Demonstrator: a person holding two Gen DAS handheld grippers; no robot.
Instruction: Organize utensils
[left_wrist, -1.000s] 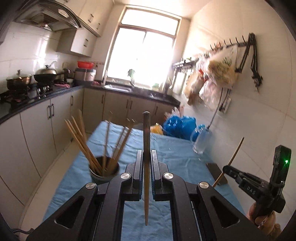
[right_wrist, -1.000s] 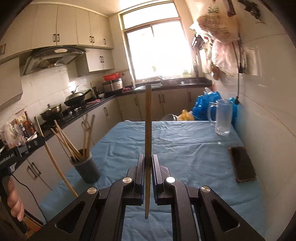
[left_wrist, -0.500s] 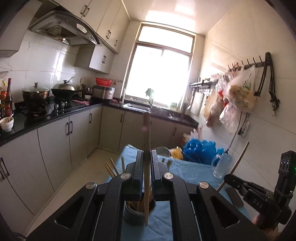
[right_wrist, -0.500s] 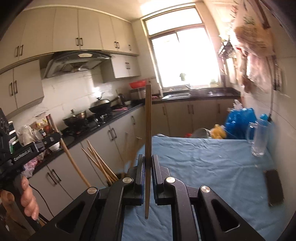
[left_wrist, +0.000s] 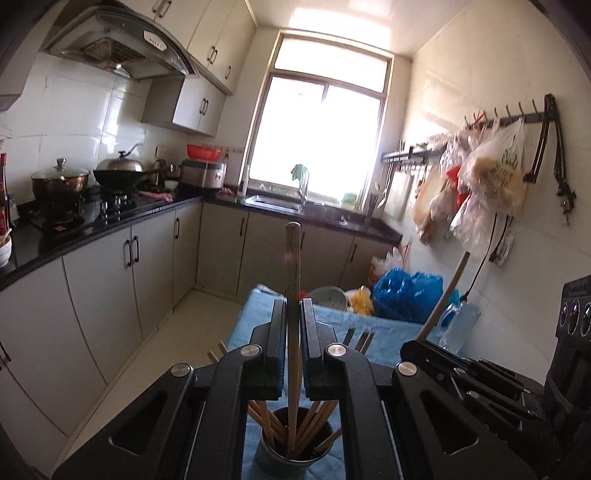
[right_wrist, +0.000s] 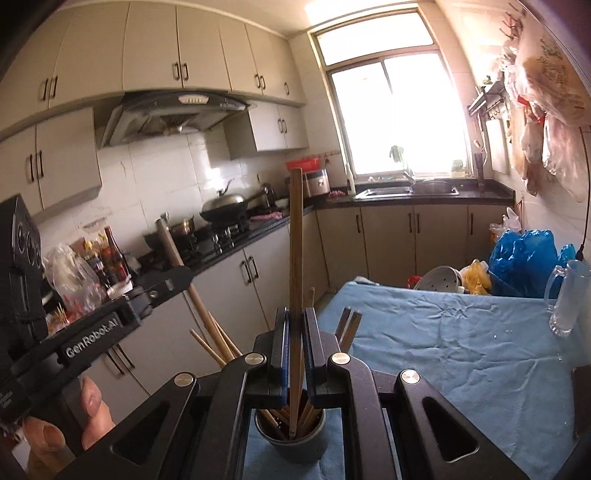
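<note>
While both pairs of jaws stood nearly shut, each pinching a single upright chopstick, the scene read as follows.

Left jaws: the left gripper (left_wrist: 293, 332) was clamped on one chopstick (left_wrist: 293, 295) at centre frame, its lower tip already hanging within the mouth of the holder cup (left_wrist: 291, 456) at bottom centre.
Right jaws: the right gripper (right_wrist: 294, 339) was clamped narrow on a second chopstick (right_wrist: 295, 258), also at centre frame, its tip just inside the same cup's rim (right_wrist: 291, 437).
Step in hand (judgement): dropping both sticks into the cup.
Doing it well (judgement): keep each stick near vertical, lower until the tip sits well below the rim, then ease the jaws apart so the stick slides rather than bounces; the two grippers crowd one small opening, so releasing one at a time looked safer.
Risk (judgement): a nudge on the leaning sticks could tip the cup on the soft cloth.
Cup's place: on the near end of the blue cloth (right_wrist: 461, 350), lower centre in both views.
Counts: two grippers; two held chopsticks; one cup; stored chopsticks, several, too overlapped to count exactly.
Outward: one glass mug (right_wrist: 569, 299) at right edge; one person's hand (right_wrist: 74, 417) at lower left.
</note>
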